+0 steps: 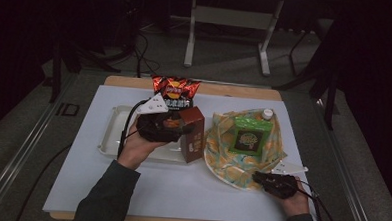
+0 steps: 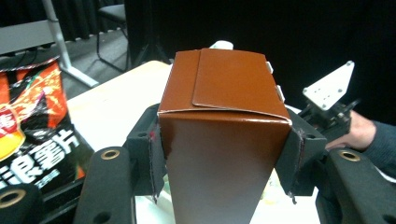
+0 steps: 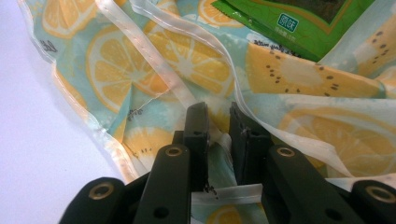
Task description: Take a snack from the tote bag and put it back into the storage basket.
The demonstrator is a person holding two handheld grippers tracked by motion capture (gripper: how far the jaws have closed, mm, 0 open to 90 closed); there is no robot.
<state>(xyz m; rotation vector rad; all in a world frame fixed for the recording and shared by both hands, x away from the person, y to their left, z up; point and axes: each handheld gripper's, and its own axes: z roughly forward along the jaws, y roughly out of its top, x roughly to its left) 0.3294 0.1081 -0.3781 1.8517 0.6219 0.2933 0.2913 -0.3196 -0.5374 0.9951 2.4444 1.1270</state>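
Brown card is what the left hand-held gripper point(image 2: 224, 154) is clamping: a tall brown carton point(image 2: 224, 135) is sitting upright between its two black pads, which are pressing on the carton's opposite sides just below the folded top. In the high view that carton point(image 1: 194, 133) is standing a little left of the frame's middle, at the right end of a clear tray point(image 1: 110, 132), with the left hand-held gripper point(image 1: 175, 127) coming at it from the left. Just behind it, toward the top of the frame, a red crisp bag point(image 1: 176, 92) is standing upright; the same crisp bag point(image 2: 32, 126) is lying along the left edge of the left gripper view.

Right of centre, a lemon-print plastic bag point(image 1: 242, 147) is spreading open on the white worktop point(image 1: 180, 190), with a green packet point(image 1: 249, 135) lying on it and a white-capped bottle point(image 1: 268, 113) at its far edge. At the lower right the right hand-held gripper point(image 1: 261, 177) is pinching the near rim of that bag. In the right gripper view its jaws are nearly together on a fold of the lemon-print film point(image 3: 154, 84), the right hand-held gripper point(image 3: 218, 126) pointing up the frame toward the green packet point(image 3: 299, 23).
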